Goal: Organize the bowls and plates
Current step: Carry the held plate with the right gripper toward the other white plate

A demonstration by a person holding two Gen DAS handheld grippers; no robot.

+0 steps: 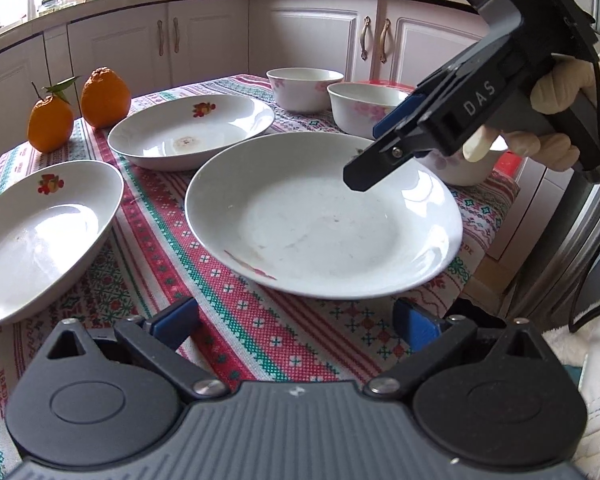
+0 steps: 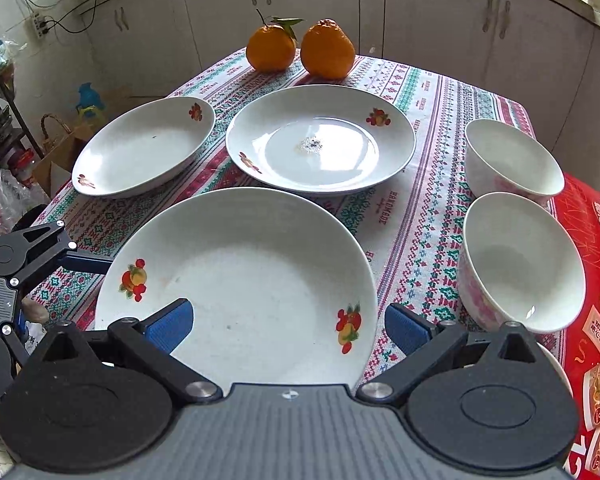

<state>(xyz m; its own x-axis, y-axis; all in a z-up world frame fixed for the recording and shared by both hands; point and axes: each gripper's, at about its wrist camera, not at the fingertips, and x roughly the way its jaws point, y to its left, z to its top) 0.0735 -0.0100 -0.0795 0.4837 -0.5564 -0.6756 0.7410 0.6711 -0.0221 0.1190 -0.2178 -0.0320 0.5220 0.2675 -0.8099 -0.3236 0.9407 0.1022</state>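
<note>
Three white plates with fruit prints lie on the patterned tablecloth. The nearest plate [image 1: 324, 216] [image 2: 240, 272] sits between both grippers. My left gripper [image 1: 296, 320] is open just short of its rim, nothing between the pads. My right gripper [image 2: 288, 324] [image 1: 380, 146] is open and hovers over the plate's opposite edge, held by a gloved hand [image 1: 560, 80]. The left gripper [image 2: 72, 300] shows at the plate's left side. A second plate [image 1: 192, 132] [image 2: 320, 140] and a third plate [image 1: 40, 236] [image 2: 144, 148] lie apart. White bowls with pink flowers [image 1: 304, 88] [image 2: 516, 160], [image 1: 364, 108] [image 2: 524, 260] stand upright; another bowl [image 1: 472, 168] is partly hidden.
Two oranges [image 1: 104, 98] [image 2: 328, 50], one with leaves [image 1: 50, 124] [image 2: 270, 48], stand at the table's far edge. A red printed box [image 2: 588, 240] lies under the bowls on the right. Kitchen cabinets [image 1: 312, 36] surround the table; bags and a basket [image 2: 56, 136] sit on the floor.
</note>
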